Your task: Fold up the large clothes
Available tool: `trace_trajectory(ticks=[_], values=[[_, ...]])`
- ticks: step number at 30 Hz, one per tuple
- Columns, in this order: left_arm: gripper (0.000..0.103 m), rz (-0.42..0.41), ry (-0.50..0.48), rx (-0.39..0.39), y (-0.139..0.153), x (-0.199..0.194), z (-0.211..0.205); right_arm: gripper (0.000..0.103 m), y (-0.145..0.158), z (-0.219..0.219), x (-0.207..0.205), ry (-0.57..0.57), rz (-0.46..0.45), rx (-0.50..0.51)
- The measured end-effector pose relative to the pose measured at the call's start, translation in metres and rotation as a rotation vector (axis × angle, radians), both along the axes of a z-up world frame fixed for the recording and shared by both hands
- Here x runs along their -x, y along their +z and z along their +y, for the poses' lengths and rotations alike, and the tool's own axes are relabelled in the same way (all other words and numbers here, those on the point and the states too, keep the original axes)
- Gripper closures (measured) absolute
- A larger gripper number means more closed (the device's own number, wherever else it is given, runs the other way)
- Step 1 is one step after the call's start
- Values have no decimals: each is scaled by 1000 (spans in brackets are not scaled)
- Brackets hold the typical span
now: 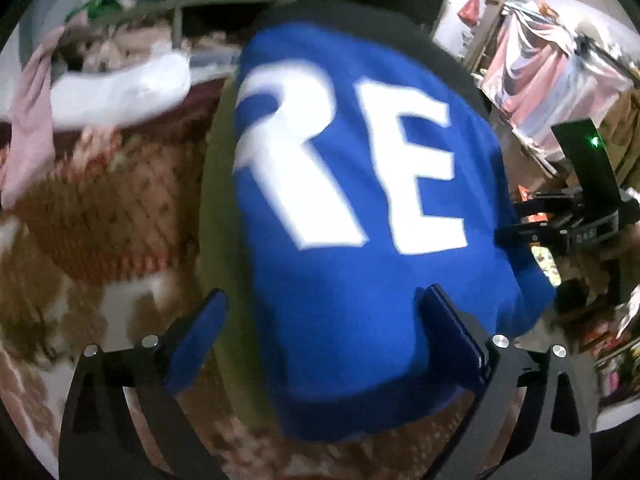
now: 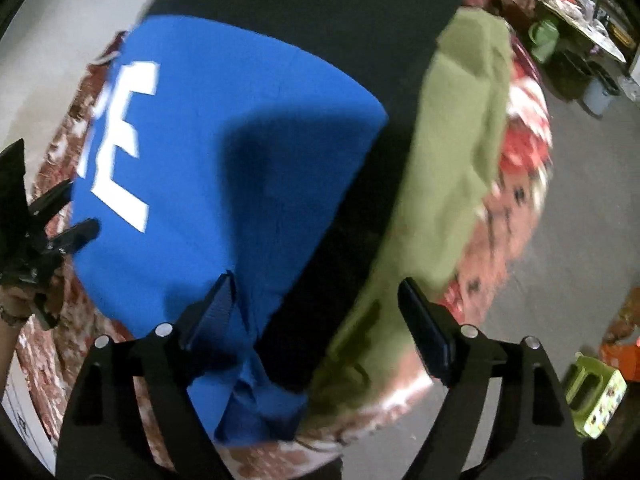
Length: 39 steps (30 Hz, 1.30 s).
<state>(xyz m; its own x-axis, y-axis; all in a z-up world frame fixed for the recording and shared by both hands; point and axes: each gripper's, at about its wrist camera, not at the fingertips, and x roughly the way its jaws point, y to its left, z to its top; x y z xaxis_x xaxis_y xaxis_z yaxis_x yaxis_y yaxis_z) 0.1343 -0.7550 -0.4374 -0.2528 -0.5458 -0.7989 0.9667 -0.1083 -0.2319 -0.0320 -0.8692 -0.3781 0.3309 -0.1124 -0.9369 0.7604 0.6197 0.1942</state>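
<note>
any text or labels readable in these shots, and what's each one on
"RE" in big white letters, on the blue fabric garment in the left wrist view.
"E", with part of another letter cut off above it, on the same garment in the right wrist view.
Small pale marking on the black body of the right gripper: too blurred to read.
Printed pattern on the small green box: too small to read.
</note>
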Motion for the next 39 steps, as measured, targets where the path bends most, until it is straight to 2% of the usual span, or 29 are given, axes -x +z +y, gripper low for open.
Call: trace_trajectory(ticks=[4, 6, 8, 9, 11, 13, 16, 17, 19, 22, 24, 25, 26, 27, 29, 30, 31, 33, 34, 35, 37, 39], values=[[5, -60, 6, 3, -1, 9, 14, 21, 2, 17, 13, 23, 76, 46], [5, -75, 18, -1, 4, 10, 19, 21, 9, 27, 19, 7, 145, 82], [5, -132, 35, 3, 19, 8, 24, 30, 26, 32, 6, -20, 188, 121], [6, -162, 40, 21, 27, 6, 26, 30, 46, 28, 5, -48, 194, 165], [6, -204, 61, 97, 62, 2, 28, 26, 86, 12, 1, -73, 103, 222], [6, -194, 107, 165, 90, -5, 18, 12, 115, -5, -16, -91, 32, 303], [6, -119, 198, 231, 122, -15, -23, 12, 132, -39, -45, -115, 28, 425], [6, -126, 227, 235, 126, -15, -40, 12, 132, -58, -61, -154, 38, 441], [6, -127, 253, 220, 127, -15, -81, 12, 121, -83, -66, -202, 75, 443], [6, -103, 237, 149, 105, -14, -138, 13, 90, -106, -84, -203, 188, 466], [5, -206, 252, -1, 68, -18, -177, 13, 65, -122, -83, -173, 243, 466], [4, -207, 272, -46, 56, -25, -185, 11, 57, -130, -80, -166, 262, 465], [4, -140, 287, -94, 42, -37, -196, 8, 48, -140, -80, -154, 259, 455], [4, -116, 299, -118, 36, -44, -203, 7, 41, -150, -81, -141, 251, 438], [4, -153, 322, -115, 36, -53, -218, 6, 34, -157, -79, -121, 261, 452], [4, -184, 334, -89, 38, -57, -221, 7, 33, -162, -82, -108, 301, 495], [4, -196, 338, -71, 40, -60, -223, 11, 31, -169, -83, -98, 352, 528], [4, -190, 358, -81, 42, -71, -222, 13, 29, -187, -71, -116, 341, 475], [7, -183, 388, -58, 50, -76, -211, 23, 31, -192, -65, -138, 317, 442], [6, -163, 396, -27, 60, -77, -196, 27, 40, -192, -56, -151, 282, 423], [6, -129, 390, 57, 78, -76, -148, 26, 69, -167, -41, -134, 182, 446], [6, -110, 385, 127, 90, -67, -93, 17, 91, -129, -29, -84, 99, 482]])
